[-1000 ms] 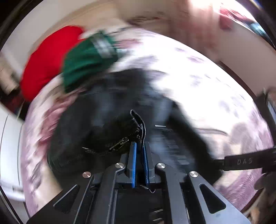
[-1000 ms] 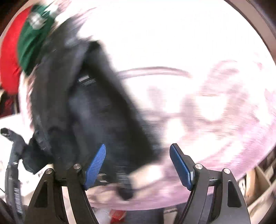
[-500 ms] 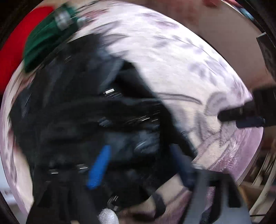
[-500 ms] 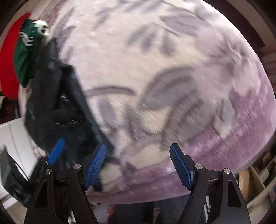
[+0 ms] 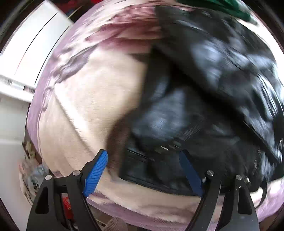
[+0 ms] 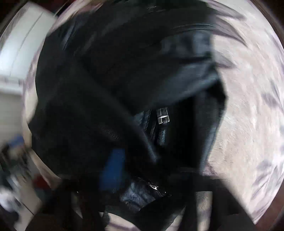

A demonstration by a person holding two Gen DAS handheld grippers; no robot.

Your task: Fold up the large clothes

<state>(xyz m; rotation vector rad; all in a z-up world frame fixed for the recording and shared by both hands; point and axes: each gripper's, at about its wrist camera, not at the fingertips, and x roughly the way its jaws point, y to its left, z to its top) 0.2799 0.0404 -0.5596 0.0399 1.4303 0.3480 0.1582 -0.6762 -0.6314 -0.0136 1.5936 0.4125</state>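
A black leather jacket [image 5: 204,99] lies crumpled on a cream and purple flowered bedspread [image 5: 92,99]. My left gripper [image 5: 143,170] points down over the jacket's lower left edge. Its jaws are wide open, and the jacket's hem runs across the gap without being pinched. In the right wrist view the jacket [image 6: 110,85] fills most of the blurred picture, with a strap buckle [image 6: 163,118] near the middle. My right gripper [image 6: 142,176] is closing on a fold with a zip [image 6: 142,193], which stays sharp while everything else smears. Only one blue pad [image 6: 111,170] shows.
A green garment [image 5: 223,7] lies beyond the jacket at the top. White furniture [image 5: 26,56] stands left of the bed. The bed's near edge [image 5: 142,215] runs just below the left fingers. Bare bedspread [image 6: 248,115] lies right of the jacket.
My left gripper let go of the jacket's zip edge, opened wide and swung to the jacket's left edge. My right gripper came from over bare bedspread onto the jacket and closed on it.
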